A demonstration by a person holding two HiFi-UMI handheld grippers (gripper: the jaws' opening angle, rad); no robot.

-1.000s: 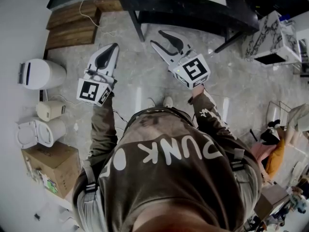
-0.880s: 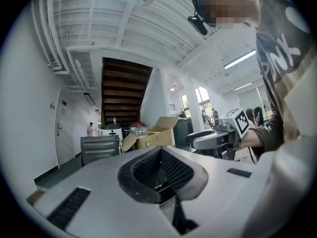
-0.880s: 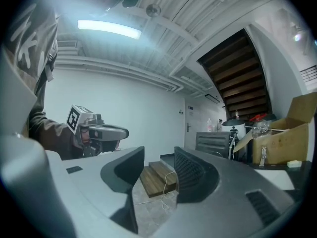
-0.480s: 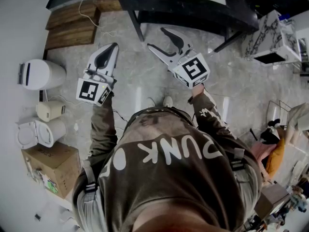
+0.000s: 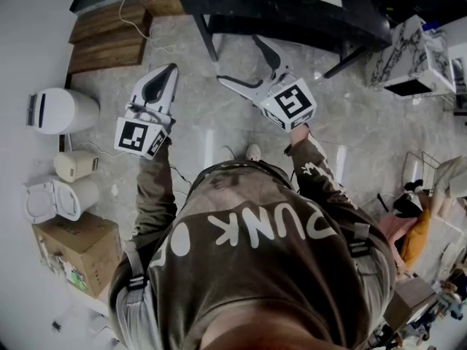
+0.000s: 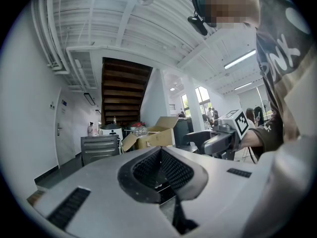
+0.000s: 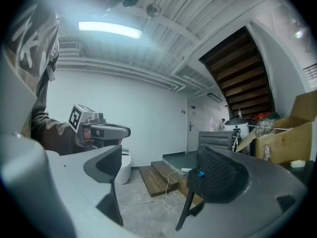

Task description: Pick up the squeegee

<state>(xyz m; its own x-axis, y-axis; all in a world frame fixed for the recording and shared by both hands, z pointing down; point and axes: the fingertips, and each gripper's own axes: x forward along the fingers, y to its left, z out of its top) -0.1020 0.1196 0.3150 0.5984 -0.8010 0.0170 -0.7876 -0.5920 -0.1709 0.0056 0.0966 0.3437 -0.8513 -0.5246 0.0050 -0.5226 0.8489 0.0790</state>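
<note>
Short of the dark bench (image 5: 292, 13): white plastic left gripper (image 5: 172, 70), jaws together, empty, idle. White right gripper (image 5: 241, 58) opening wide, empty, presumably readying; no squeegee visible.

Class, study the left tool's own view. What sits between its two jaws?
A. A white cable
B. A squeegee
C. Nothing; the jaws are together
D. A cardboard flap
C: the left tool has its two jaws meeting at the tips, with nothing caught between them.
</note>
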